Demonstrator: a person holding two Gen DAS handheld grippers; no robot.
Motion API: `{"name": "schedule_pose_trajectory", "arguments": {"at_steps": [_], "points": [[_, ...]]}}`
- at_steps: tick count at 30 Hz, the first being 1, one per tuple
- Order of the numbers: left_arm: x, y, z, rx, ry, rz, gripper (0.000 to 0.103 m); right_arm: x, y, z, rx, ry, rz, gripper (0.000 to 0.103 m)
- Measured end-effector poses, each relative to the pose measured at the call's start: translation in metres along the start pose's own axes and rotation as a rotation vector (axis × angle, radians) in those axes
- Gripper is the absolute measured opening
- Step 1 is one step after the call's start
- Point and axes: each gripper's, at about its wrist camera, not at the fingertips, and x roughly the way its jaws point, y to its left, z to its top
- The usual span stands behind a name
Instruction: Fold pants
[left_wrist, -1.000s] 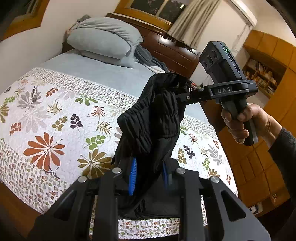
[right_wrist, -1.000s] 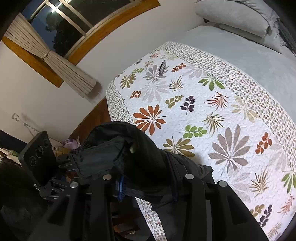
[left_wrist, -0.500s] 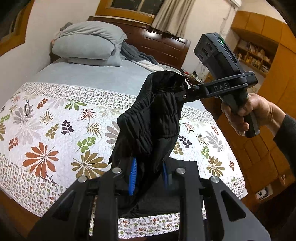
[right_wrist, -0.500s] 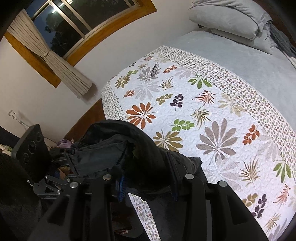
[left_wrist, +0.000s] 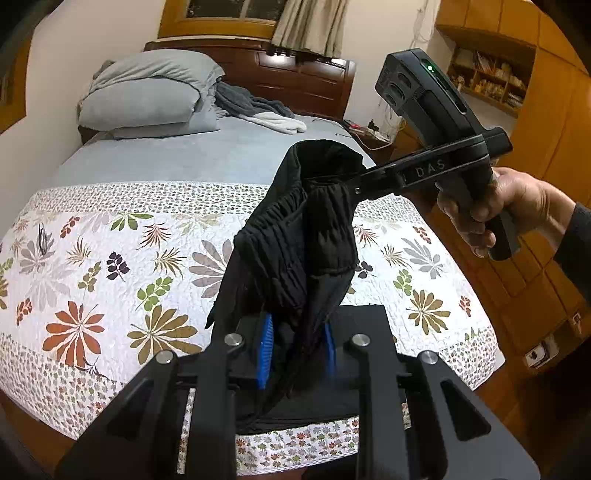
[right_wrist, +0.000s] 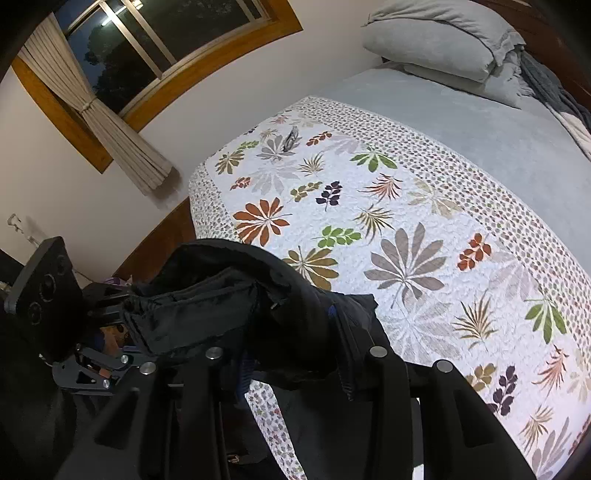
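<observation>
Black pants (left_wrist: 299, 243) hang bunched in the air above the foot of the bed. My left gripper (left_wrist: 297, 350) is shut on one end of the elastic waistband, between its blue pads (left_wrist: 265, 350). My right gripper (left_wrist: 351, 181) is shut on the other end, higher and farther off, held by a hand (left_wrist: 491, 206). In the right wrist view the pants (right_wrist: 236, 302) fill the space between the right gripper's fingers (right_wrist: 295, 354), and the left gripper (right_wrist: 96, 354) shows at the left. The lower part of the pants lies on the quilt (left_wrist: 354, 369).
The bed has a floral quilt (left_wrist: 110, 258) and a grey sheet (left_wrist: 177, 155). Grey pillows (left_wrist: 147, 96) and crumpled clothes (left_wrist: 258, 110) lie by the wooden headboard (left_wrist: 295, 77). Wooden cabinets (left_wrist: 546, 155) stand to the right. A window with a curtain (right_wrist: 122, 122) is on the left wall.
Both grippers have lifted the pants a little and the views have swung toward the head of the bed. The grips are unchanged.
</observation>
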Motion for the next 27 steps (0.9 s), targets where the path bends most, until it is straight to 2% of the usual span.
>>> {"name": "schedule_pose_trajectory", "arguments": {"at_steps": [10,27], "points": [[0.017,-0.030,-0.004,0.060,0.029,-0.007,0.021,-0.015,-0.019,-0.031,0.020,-0.022,-0.030,0.038],[0.060,-0.078,-0.021,0.155,0.106,-0.021,0.021,-0.017,-0.061,-0.089,0.058,-0.044,-0.057,0.038]]}}
